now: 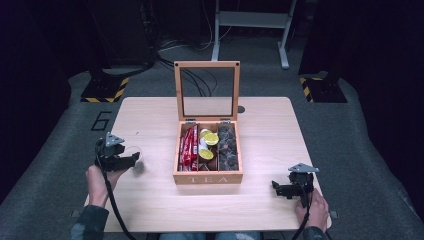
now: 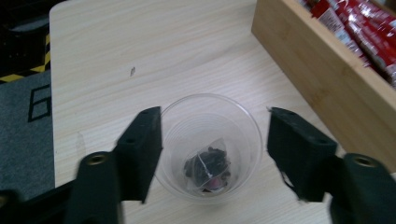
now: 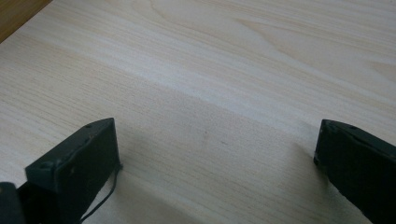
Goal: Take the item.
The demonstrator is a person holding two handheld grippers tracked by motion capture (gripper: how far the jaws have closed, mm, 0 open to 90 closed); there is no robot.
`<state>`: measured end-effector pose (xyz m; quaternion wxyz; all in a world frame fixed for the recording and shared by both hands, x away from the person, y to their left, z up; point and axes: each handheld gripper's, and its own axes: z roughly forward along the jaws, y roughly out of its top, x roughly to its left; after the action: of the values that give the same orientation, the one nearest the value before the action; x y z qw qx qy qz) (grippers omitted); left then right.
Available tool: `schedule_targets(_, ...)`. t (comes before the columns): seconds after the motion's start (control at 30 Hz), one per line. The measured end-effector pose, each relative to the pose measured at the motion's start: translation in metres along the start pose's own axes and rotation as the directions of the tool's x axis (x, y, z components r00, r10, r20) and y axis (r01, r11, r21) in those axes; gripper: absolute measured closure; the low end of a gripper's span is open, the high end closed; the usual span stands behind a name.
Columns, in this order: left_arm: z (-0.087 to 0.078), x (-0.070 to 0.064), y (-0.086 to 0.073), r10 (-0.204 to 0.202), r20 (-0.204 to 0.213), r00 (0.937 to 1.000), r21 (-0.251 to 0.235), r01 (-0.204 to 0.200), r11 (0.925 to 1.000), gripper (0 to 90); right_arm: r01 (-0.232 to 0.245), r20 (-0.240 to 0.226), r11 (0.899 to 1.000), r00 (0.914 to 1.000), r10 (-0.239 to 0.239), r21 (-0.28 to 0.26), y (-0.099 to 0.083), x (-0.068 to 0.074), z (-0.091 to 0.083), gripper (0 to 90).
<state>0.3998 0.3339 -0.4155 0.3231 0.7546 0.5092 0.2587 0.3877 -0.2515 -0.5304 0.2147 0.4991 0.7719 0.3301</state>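
A small clear plastic cup (image 2: 208, 145) stood on the light wooden table (image 1: 150, 200), left of the wooden box (image 1: 208, 177) with "TEA" on its front. A see-through tea bag with dark bits (image 2: 208, 166) lay inside the cup. The left gripper (image 2: 212, 149) had its jaws wide apart, one each side of the cup, not squeezing. The right gripper (image 1: 284, 189) sat open over bare table. A "6" was marked on the grey floor (image 1: 55, 150).
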Motion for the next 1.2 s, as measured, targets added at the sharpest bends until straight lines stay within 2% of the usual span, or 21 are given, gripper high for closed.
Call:
schedule_targets(0.07, -0.005, -0.003, 0.001, -0.005, -0.004, 1.0000, -0.020, 0.005, 0.9998, 24.4, 0.000, 0.000, 1.000, 1.0000, 0.000, 0.000, 0.000, 0.000, 0.000, 0.0)
schedule_targets(0.17, -0.014, -0.005, 0.003, -0.001, -0.008, 1.0000, -0.048, 0.000, 0.9989, 15.2, 0.000, 0.000, 1.000, 1.0000, 0.000, 0.000, 0.000, 0.000, 0.000, 0.0)
schedule_targets(0.23, -0.019, -0.005, 0.003, 0.004, 0.000, 1.0000, -0.057, -0.004, 0.9983, 14.9, 0.000, 0.000, 1.000, 1.0000, 0.000, 0.003, 0.000, 0.000, 0.000, 0.0)
schedule_targets(0.27, -0.024, -0.006, 0.002, 0.002, -0.001, 1.0000, -0.075, -0.002, 0.9972, 11.2, 0.000, 0.000, 1.000, 1.0000, 0.000, 0.002, 0.000, 0.000, 0.000, 0.0)
schedule_targets(0.4, -0.030, -0.007, -0.003, 0.006, -0.019, 0.9998, -0.077, -0.007, 0.9970, 6.3, 0.000, 0.000, 1.000, 1.0000, 0.000, 0.000, 0.000, 0.000, 0.000, 0.0)
schedule_targets(0.5, -0.034, -0.004, -0.009, -0.022, -0.039, 0.9990, -0.098, 0.019, 0.9950, 2.7, 0.000, 0.000, 1.000, 1.0000, 0.000, 0.002, 0.000, 0.000, 0.000, 0.0)
schedule_targets(0.73, -0.040, 0.003, -0.030, -0.044, -0.050, 0.9978, -0.091, 0.039, 0.9951, 1.3, 0.000, 0.000, 1.000, 1.0000, 0.000, 0.002, 0.000, 0.000, 0.000, 0.0)
schedule_targets(0.93, -0.036, 0.008, -0.048, -0.078, -0.055, 0.9954, -0.082, 0.074, 0.9939, 1.3, 0.000, 0.000, 1.000, 1.0000, 0.000, 0.002, 0.000, 0.000, 0.000, 0.0)
schedule_targets(0.97, -0.033, 0.009, -0.056, -0.084, -0.051, 0.9952, -0.062, 0.081, 0.9948, 1.3, 0.000, 0.000, 1.000, 1.0000, 0.000, 0.002, 0.000, 0.000, 0.000, 0.0)
schedule_targets(1.2, -0.016, 0.016, -0.078, -0.095, -0.040, 0.9946, -0.004, 0.095, 0.9954, 1.4, 0.000, 0.000, 1.000, 1.0000, 0.000, 0.001, 0.000, 0.000, 0.000, 0.0)
